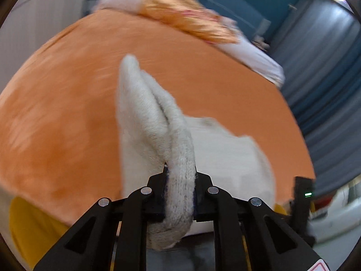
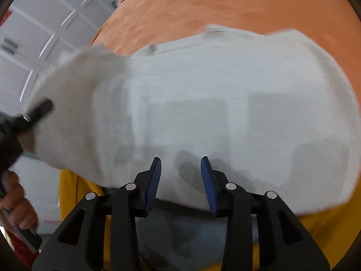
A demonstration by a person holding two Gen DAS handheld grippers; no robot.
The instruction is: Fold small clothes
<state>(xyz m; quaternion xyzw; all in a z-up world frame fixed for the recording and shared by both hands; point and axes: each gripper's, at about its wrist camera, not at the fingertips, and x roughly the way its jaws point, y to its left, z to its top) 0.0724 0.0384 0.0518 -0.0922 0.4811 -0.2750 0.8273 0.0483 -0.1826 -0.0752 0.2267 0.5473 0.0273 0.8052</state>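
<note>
A small white knitted garment (image 2: 214, 103) lies spread on an orange bed cover (image 2: 225, 6). My left gripper (image 1: 180, 180) is shut on a thick rolled edge of the white garment (image 1: 158, 124), which stands up in a ridge ahead of the jaws. In the right wrist view that gripper (image 2: 38, 110) shows at the far left, lifting the garment's left part off the bed. My right gripper (image 2: 181, 174) hovers open over the garment's near edge, blue pads (image 2: 207, 180) apart with nothing between them.
A patterned orange and white pillow (image 1: 180, 15) lies at the far end of the bed. Blue curtains (image 1: 327, 90) hang to the right. White cabinets (image 2: 33, 45) stand on the left. A hand (image 2: 13, 198) grips the left tool. Yellow fabric (image 1: 33, 225) hangs below the bed's near edge.
</note>
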